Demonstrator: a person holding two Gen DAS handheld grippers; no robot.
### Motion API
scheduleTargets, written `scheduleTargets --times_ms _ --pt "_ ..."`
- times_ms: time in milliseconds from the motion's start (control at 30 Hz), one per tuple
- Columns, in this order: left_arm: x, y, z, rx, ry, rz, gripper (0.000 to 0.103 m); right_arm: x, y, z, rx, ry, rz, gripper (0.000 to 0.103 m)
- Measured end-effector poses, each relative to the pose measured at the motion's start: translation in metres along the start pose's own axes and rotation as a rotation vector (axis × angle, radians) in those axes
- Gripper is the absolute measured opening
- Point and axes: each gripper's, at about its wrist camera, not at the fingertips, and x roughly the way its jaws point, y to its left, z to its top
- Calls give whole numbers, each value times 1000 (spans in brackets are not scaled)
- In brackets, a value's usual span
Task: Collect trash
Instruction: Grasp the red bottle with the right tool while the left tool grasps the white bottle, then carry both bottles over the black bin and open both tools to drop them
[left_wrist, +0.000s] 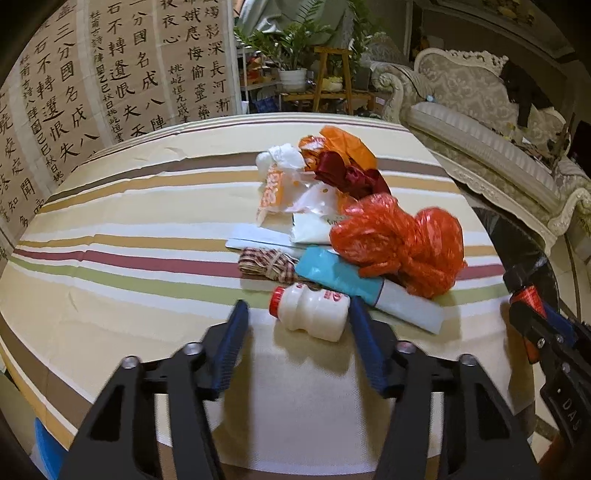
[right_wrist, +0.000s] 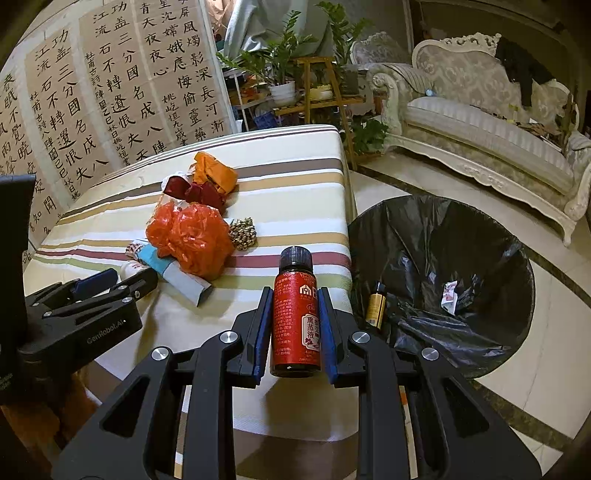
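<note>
Your left claw (left_wrist: 297, 321) stands released around a small white bottle (left_wrist: 310, 312) lying on the striped surface (left_wrist: 129, 229), its red cap toward ten o'clock. Your right claw (right_wrist: 295, 325) is clenched on a red bottle (right_wrist: 295, 317); the lined bin (right_wrist: 443, 240) waits at two o'clock.

A small white yogurt-drink bottle (left_wrist: 309, 312) with a red cap lies on its side beside the pile of crumpled wrappers (left_wrist: 354, 218) (orange bag foremost); the red-labelled, black-capped bottle (right_wrist: 295, 314) stands upright.
</note>
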Motion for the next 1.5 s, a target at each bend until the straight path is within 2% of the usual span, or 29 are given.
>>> scheduleTargets --times_ms 33,400,667,933,1167,1500 --pt "1 0 -1 4 5 -3 43 0 -1 0 3 0 0 23" --pt "-12 -6 -6 24 -36 -14 43 -2 -8 1 12 -6 -8 23" --pt "-29 -14 -3 26 -77 -59 43 -10 -15 4 16 -29 -34 23" --pt "-40 -47 6 82 -130 -126 43 -20 -37 12 32 -72 -99 23" --pt "-36 -91 19 128 -159 -175 43 -26 -75 20 57 -113 -180 23" --pt "-19 -148 30 201 -152 -212 43 -14 -126 28 91 -111 -254 23"
